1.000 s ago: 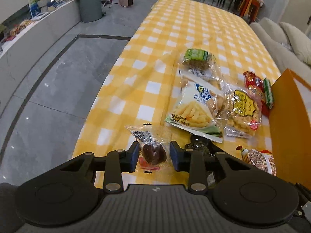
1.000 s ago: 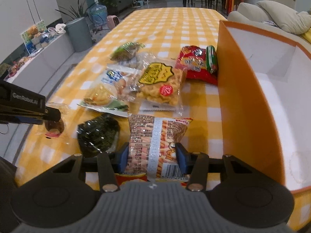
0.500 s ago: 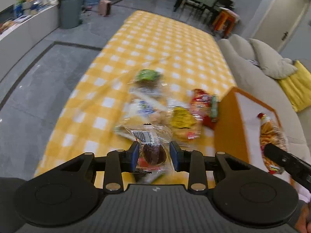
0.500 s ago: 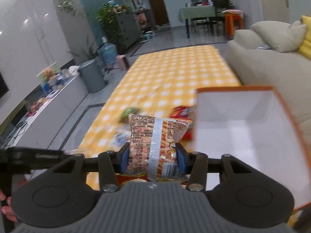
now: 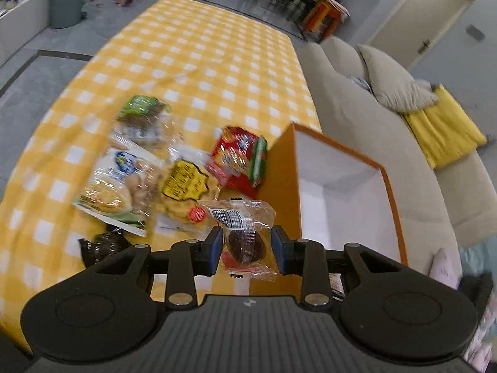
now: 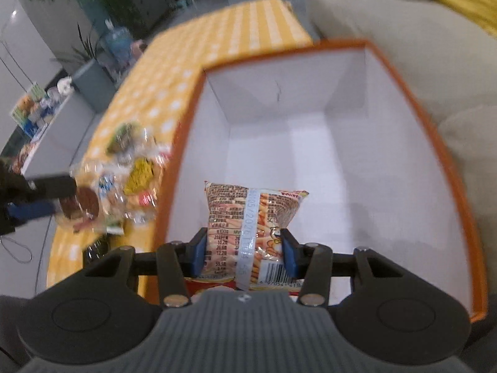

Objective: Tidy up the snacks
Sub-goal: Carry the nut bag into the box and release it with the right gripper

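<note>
- While the left gripper [image 5: 247, 250] hangs above the near corner of the orange box [image 5: 281, 183], its fingers [image 5: 214, 248] are clamped on a clear-wrapped dark round cake [image 5: 245, 244], which is lifted off the surface [image 5: 186, 49].
- In the right wrist view that same cake [image 6: 82, 205] shows to the left of the box, over the heap of snacks.
- Over the open box [image 6: 466, 205], the right gripper [image 6: 245, 248] has its fingers [image 6: 198, 248] pressed on both sides of a packet of stick snacks [image 6: 251, 217], barcode side up; the packet is held above the white inside of the box, clear of its floor.
- Inside, the box shows only bare white walls and floor.
- On the yellow-checked surface just left of the box lie the other snacks: a red packet [image 5: 237, 158] touching the box wall, a clear bag with a yellow label [image 5: 183, 186], a bag with a blue logo [image 5: 118, 183], a green-topped bag [image 5: 143, 108] further away, and a dark green packet [image 5: 102, 242] nearest the camera.
- These bags overlap one another; motion blur hides their print.
- Beyond the box stands a beige sofa [image 5: 372, 118] with a yellow cushion [image 5: 444, 130].
</note>
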`<state>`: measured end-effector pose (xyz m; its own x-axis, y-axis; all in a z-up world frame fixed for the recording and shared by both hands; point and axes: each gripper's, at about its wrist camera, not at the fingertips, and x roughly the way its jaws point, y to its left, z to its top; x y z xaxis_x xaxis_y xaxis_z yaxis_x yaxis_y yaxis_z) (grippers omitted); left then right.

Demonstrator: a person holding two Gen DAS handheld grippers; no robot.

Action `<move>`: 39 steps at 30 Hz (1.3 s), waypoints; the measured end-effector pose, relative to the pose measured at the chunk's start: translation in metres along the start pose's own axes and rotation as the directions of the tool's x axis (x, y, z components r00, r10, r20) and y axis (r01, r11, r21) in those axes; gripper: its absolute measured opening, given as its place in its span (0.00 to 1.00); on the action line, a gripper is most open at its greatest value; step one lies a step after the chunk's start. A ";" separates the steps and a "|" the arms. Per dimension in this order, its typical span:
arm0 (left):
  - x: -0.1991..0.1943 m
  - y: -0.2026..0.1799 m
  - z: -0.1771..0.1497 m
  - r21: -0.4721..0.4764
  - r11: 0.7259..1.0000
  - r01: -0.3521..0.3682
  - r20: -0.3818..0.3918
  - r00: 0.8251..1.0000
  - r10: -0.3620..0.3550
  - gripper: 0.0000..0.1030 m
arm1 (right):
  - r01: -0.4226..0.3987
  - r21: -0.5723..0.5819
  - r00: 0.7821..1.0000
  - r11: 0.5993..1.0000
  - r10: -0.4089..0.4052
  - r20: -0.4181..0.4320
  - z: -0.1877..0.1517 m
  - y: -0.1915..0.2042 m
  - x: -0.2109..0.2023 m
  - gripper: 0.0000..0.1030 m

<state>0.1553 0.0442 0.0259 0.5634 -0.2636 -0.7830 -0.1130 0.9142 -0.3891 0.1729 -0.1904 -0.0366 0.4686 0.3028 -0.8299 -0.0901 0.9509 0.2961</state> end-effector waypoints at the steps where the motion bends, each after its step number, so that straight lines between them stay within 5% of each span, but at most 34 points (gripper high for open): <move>1: 0.005 0.001 -0.002 0.009 1.000 0.006 -0.013 1.000 -0.006 0.37 | -0.013 0.006 1.000 1.000 0.013 -0.026 -0.001 -0.002 0.007 0.45; 8: 0.020 0.009 -0.014 0.042 0.997 0.069 -0.068 0.995 -0.066 0.37 | 0.017 0.012 0.991 1.000 -0.015 -0.136 -0.004 -0.003 0.040 0.49; 12: 0.023 0.019 -0.014 0.041 0.995 0.091 -0.086 0.992 -0.087 0.37 | 0.030 0.066 0.978 0.997 -0.016 -0.208 0.002 -0.015 0.044 0.71; 14: 0.024 0.024 -0.012 0.028 0.994 0.104 -0.090 0.991 -0.101 0.37 | 0.024 0.071 0.983 0.997 -0.010 -0.186 0.005 -0.019 0.037 0.73; 16: 0.025 0.029 -0.012 0.011 0.993 0.115 -0.093 0.989 -0.114 0.37 | 0.014 0.061 0.989 0.998 -0.004 -0.148 0.008 -0.019 0.028 0.67; 18: 0.026 0.032 -0.012 0.002 0.993 0.120 -0.094 0.988 -0.119 0.37 | 0.012 0.006 0.992 1.000 -0.011 -0.129 0.010 -0.012 0.021 0.48; 23: 0.028 0.039 -0.012 -0.016 0.990 0.138 -0.096 0.986 -0.139 0.37 | -0.036 -0.165 0.977 0.986 0.000 -0.213 0.002 0.013 0.029 0.14; 27: 0.030 0.042 -0.011 -0.026 0.989 0.145 -0.102 0.984 -0.147 0.37 | 0.006 -0.229 0.971 0.973 -0.061 -0.231 -0.008 0.019 0.039 0.02; 34: 0.030 0.044 -0.010 -0.038 0.987 0.158 -0.106 0.981 -0.161 0.37 | 0.000 -0.177 0.971 0.984 -0.042 -0.233 -0.002 0.013 0.046 0.02; 39: 0.025 0.039 -0.011 -0.025 0.986 0.165 -0.100 0.981 -0.167 0.37 | -0.094 -0.045 0.952 0.995 0.077 -0.295 -0.005 0.003 0.052 0.02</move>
<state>0.1563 0.0697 -0.0137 0.4895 -0.4420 -0.7517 -0.0392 0.8500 -0.5253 0.1927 -0.1717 -0.0819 0.1797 0.3804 -0.9072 -0.1735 0.9200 0.3514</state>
